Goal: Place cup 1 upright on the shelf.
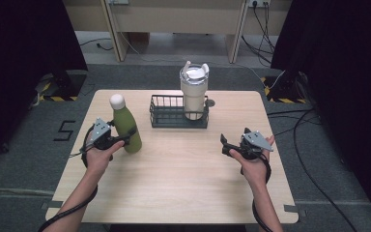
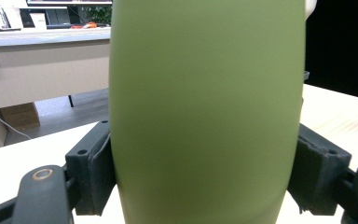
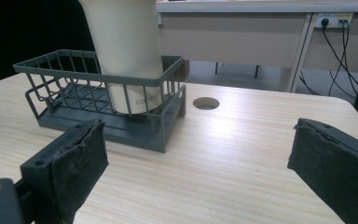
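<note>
Pale wood table on grey carpet, dark curtains on both sides, desk legs and cables beyond. The left gripper is clamped on the lower body of the green bottle, which stands near the table's left edge, tilted slightly; in the left gripper view both pads press the bottle's sides squarely. Likely step: carry bottle to the wire basket, approx. centre-rear of table. Keep the grip low and even, hold bottle upright, lift clear of the rim before moving across, lower into the free left half. The cream tumbler occupies the basket's right end and is tall w/ a lid, so approach from the left to avoid knocking it. The right gripper hovers near the right edge w/ jaws spread wide, holding nothing; it faces the basket and tumbler, and a cable hole sits just beside.
</note>
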`<state>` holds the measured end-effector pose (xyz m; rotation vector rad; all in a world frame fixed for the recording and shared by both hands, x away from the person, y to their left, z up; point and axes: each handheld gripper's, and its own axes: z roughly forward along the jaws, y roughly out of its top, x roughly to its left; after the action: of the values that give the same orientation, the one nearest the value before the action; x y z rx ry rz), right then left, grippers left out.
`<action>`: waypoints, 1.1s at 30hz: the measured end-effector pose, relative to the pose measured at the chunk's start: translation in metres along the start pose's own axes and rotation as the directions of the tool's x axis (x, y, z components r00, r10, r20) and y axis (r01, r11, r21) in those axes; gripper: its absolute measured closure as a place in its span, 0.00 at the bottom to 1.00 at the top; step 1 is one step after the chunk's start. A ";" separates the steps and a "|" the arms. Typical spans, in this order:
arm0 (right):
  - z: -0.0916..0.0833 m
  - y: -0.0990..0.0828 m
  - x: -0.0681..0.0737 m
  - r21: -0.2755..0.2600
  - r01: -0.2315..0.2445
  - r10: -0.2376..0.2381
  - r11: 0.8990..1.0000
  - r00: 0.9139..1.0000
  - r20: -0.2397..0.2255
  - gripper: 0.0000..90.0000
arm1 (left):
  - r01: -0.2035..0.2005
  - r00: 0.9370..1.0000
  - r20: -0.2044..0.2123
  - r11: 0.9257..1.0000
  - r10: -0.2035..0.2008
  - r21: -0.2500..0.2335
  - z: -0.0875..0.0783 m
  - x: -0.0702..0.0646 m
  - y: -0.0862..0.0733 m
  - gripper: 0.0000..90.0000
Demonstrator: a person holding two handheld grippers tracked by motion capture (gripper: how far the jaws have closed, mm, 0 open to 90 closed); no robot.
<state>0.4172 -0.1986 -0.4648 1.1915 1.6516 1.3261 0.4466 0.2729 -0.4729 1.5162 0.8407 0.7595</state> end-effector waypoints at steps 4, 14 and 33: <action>-0.001 -0.001 -0.001 0.003 -0.005 0.005 1.000 1.000 0.003 0.05 | 0.000 1.000 -0.008 1.000 0.000 -0.010 0.000 0.000 0.002 0.23; -0.002 -0.002 -0.004 0.005 -0.010 0.010 1.000 1.000 0.013 0.05 | 0.002 1.000 0.000 0.999 -0.002 -0.040 0.001 -0.001 0.015 0.23; -0.005 -0.005 -0.006 0.010 -0.019 0.018 1.000 1.000 0.022 0.06 | 0.000 1.000 0.014 0.996 0.002 -0.085 0.011 -0.006 0.041 0.23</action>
<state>0.4136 -0.2058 -0.4689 1.2258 1.6377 1.3130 0.4564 0.2592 -0.4333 1.4452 0.7879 0.7751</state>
